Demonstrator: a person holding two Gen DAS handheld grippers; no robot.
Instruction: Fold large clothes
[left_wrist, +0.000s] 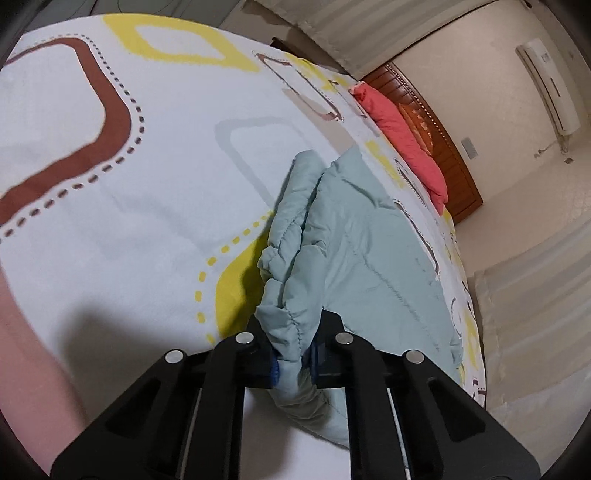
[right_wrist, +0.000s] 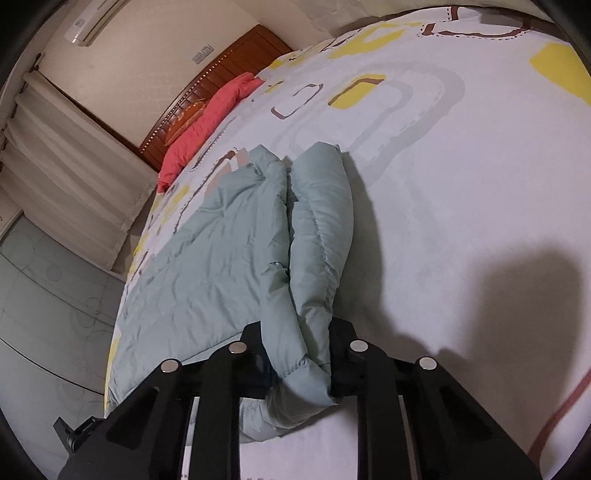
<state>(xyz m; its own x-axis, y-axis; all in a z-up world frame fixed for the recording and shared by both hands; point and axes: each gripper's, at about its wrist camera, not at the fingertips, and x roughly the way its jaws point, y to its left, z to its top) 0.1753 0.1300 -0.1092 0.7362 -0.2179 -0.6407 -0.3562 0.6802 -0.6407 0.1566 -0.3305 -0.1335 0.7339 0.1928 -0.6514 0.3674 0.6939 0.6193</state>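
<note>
We see a pale green padded jacket (left_wrist: 373, 236) lying on a bed (left_wrist: 147, 206) whose cover is white with yellow and brown shapes. In the left wrist view, our left gripper (left_wrist: 293, 360) is clenched on a bunched, quilted fold of the jacket, the cloth squeezed between the two black fingers and rising away from them in a thick roll. In the right wrist view, our right gripper (right_wrist: 299, 373) likewise grasps a rolled part of the same jacket (right_wrist: 207, 258), which stands up between the fingers while the rest spreads flat toward the bed's edge. A red pillow (left_wrist: 402, 136) lies at the head of the bed against a dark wooden headboard (left_wrist: 447, 147). An air conditioner (left_wrist: 550, 85) hangs on the wall, and curtains (right_wrist: 66, 162) fall beside the bed.
</note>
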